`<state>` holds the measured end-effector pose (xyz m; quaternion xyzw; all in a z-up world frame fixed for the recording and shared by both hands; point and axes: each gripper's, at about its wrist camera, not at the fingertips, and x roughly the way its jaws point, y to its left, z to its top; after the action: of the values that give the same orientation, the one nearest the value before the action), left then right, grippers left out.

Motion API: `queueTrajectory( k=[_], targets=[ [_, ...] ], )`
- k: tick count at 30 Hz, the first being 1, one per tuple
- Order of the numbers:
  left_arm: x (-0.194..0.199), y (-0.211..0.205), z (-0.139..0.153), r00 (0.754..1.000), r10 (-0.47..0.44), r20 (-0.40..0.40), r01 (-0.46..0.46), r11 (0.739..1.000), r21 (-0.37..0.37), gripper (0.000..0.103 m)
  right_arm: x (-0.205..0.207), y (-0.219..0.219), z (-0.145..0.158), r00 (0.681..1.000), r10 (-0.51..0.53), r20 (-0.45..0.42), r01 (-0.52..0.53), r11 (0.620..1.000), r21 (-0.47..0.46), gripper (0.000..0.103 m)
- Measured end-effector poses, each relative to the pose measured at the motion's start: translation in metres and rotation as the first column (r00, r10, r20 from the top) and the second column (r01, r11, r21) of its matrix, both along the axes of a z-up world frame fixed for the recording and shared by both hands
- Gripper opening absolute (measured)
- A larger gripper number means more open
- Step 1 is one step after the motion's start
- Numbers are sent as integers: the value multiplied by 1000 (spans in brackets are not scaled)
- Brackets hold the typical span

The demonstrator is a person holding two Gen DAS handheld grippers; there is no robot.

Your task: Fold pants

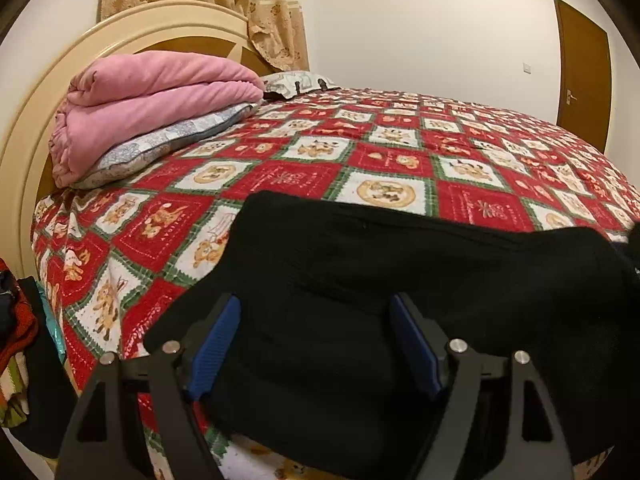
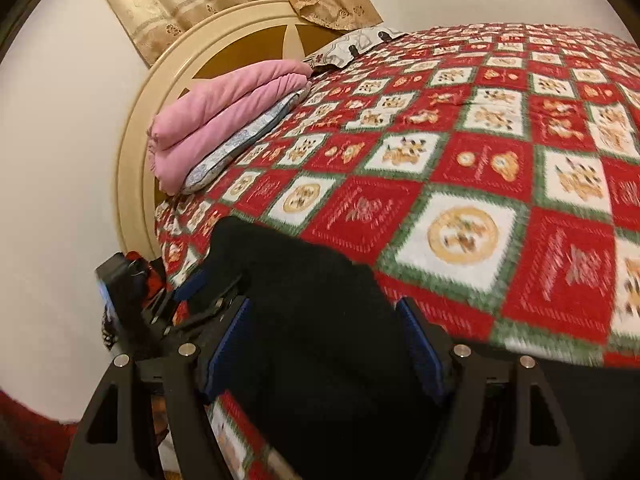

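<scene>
Black pants [image 1: 360, 272] lie in a folded heap at the near edge of the bed. My left gripper [image 1: 316, 312] is open, its blue pads [image 1: 218, 340] wide apart, with the black cloth lying between and under them. In the right wrist view the pants [image 2: 320, 320] show the same way. My right gripper [image 2: 324, 312] is open, with the cloth between its blue pads [image 2: 420, 344]. The left gripper [image 2: 188, 292] shows at the left of that view, at the far end of the cloth. I cannot tell whether the pads touch the cloth.
The bed has a red, white and green checked blanket [image 1: 400, 152]. A folded pink quilt [image 1: 152, 96] lies on a pillow [image 1: 168, 148] by the cream headboard [image 1: 36, 120]. Clothes [image 1: 16, 328] are piled at the left of the bed. A brown door [image 1: 584, 68] is at the right.
</scene>
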<state>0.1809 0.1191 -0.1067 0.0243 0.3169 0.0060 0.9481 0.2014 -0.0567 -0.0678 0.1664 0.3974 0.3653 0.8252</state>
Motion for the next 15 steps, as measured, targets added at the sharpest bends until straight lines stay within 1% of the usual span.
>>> queueTrajectory(
  k=[2, 3, 5, 7, 9, 10, 12, 13, 15],
  targets=[
    [0, 0, 0, 1000, -2, 1, 2, 1000, -2, 81, -2, -2, -6, 999, 23, -35, -24, 1000, -15, 75],
    [0, 0, 0, 1000, -1, 1, 1, 1000, -1, 81, -2, -1, -9, 998, 38, -51, -40, 998, -40, 75],
    [0, 0, 0, 1000, 0, 0, 0, 1000, -1, 81, -2, 2, -12, 996, 71, -48, -75, 994, -82, 75],
    [0, 1, 0, 1000, -2, -1, 2, 1000, 0, 81, 0, 13, -12, 989, 142, -48, -146, 982, -117, 75],
    [0, 1, 0, 1000, -3, -1, 3, 1000, 0, 81, 4, 20, -9, 981, 190, -26, -192, 973, -127, 76],
    [0, 0, 0, 1000, -2, -1, 2, 1000, 0, 81, 8, 21, -6, 982, 189, -6, -189, 974, -125, 76],
    [0, 0, 0, 1000, -1, -3, 1, 1000, -1, 81, 15, 19, -2, 988, 155, 20, -152, 982, -112, 76],
    [0, 1, 0, 1000, 0, -4, 0, 1000, -2, 81, 18, 18, -2, 990, 140, 24, -137, 985, -106, 76],
    [0, 2, 0, 1000, 0, -5, 0, 1000, -2, 81, 20, 17, -4, 992, 125, 24, -121, 985, -125, 76]
  ],
)
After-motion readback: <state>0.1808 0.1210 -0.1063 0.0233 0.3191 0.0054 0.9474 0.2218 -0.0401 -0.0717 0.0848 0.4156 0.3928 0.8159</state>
